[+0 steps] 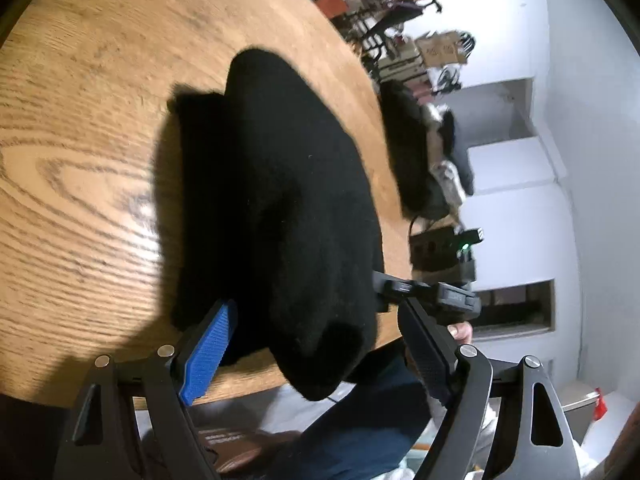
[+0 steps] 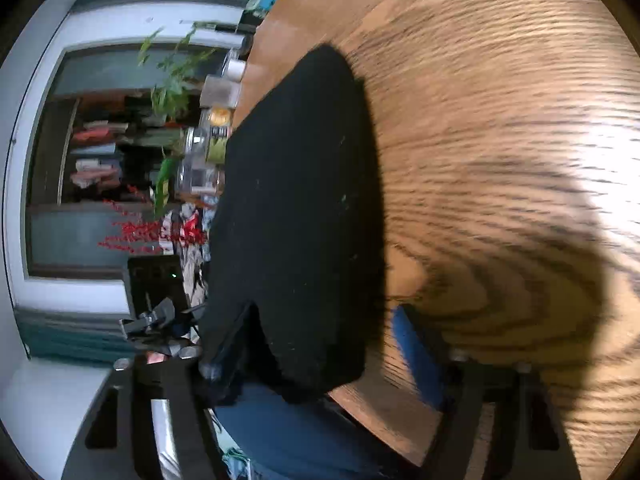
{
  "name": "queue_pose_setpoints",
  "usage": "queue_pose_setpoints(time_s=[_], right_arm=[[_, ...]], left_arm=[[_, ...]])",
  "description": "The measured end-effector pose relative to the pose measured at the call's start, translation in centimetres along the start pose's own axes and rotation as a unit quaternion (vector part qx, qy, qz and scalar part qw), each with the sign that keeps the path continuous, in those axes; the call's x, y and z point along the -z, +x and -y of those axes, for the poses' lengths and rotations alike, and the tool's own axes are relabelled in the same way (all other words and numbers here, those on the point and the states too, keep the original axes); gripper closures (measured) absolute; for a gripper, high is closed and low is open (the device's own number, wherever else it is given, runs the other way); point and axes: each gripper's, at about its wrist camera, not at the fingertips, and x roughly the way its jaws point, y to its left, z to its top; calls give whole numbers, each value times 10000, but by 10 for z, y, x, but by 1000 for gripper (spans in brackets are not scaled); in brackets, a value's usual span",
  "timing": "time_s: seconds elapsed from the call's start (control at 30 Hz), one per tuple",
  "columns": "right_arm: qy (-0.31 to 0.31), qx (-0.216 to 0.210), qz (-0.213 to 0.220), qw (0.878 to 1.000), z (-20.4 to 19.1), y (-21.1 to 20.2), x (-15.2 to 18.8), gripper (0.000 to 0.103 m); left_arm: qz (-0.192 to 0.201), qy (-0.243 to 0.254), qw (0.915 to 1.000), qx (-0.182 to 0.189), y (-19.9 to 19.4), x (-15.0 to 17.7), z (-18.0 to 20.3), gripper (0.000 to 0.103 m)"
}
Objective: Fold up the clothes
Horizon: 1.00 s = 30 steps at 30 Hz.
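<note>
Black garment [image 1: 280,200]: 1, on counter [image 1: 80,120], between both tongs | left tongs [image 1: 316,344]: wide, empty | right tongs [image 2: 316,364]: blurred, seemingly apart, empty

ahead of my grippers is a wooden table [image 1: 88,128] with bold oak grain. a black garment [image 1: 280,200] lies folded on it, one end drooping over the near edge. beyond it, a dark heap of clothes [image 1: 416,152] sits at the table's rim.
</note>
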Motion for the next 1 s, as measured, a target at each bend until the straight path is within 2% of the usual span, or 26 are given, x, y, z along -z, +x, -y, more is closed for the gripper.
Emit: queue_pose_setpoints(time_s=[0.03, 0.07, 0.13, 0.2, 0.27, 0.4, 0.53, 0.57, 0.6, 0.7, 0.77, 0.83, 0.9, 0.93, 1.0], right_arm=[[-113, 145, -4, 9998, -3, 4, 0, 60], [-237, 312, 56, 9992, -7, 5, 2, 65], [-542, 619, 75, 9966, -21, 5, 5, 66], [-757, 797, 31, 9939, -31, 6, 6, 61], [-848, 926, 43, 9921, -34, 5, 7, 40], [-763, 801, 123, 9938, -32, 5, 6, 35], [-917, 929, 81, 9914, -39, 10, 7, 29], [-926, 921, 25, 9914, -40, 11, 8, 26], [-898, 875, -19, 9921, -37, 8, 11, 25], [-694, 629, -102, 9956, -29, 5, 13, 23], [-458, 324, -142, 9983, -20, 1, 12, 21], [-153, -26, -216, 9996, -8, 0, 10, 21], [41, -213, -248, 9995, -1, 0, 7, 21], [77, -229, -237, 9994, 1, 0, 6, 26], [91, -221, -237, 9994, 2, 5, 5, 41]], left_arm=[[-29, -16, 10000, -74, 1, 1, -1, 20], [-48, -26, 9999, -142, 1, 2, -2, 20], [27, 29, 9998, -193, -4, 5, 4, 20], [70, 159, 9993, -334, -6, 8, 12, 20], [0, 342, 9973, -648, 2, 8, 22, 20], [-246, 516, 9864, -1543, 35, 7, 32, 20], [-286, 908, 9782, -1846, 50, 7, 40, 21], [-295, 962, 9798, -1728, 52, 5, 38, 27], [-322, 794, 9859, -1440, 51, 2, 31, 57], [-262, -2, 9989, -402, 40, -5, 0, 78], [-191, -611, 9976, 262, 33, -8, -25, 80], [-199, -1044, 9926, 588, 31, -7, -45, 80], [-209, -1290, 9891, 673, 32, -6, -55, 78], [-224, -1345, 9884, 674, 33, -5, -58, 72], [-254, -1441, 9869, 678, 35, -4, -62, 69]])
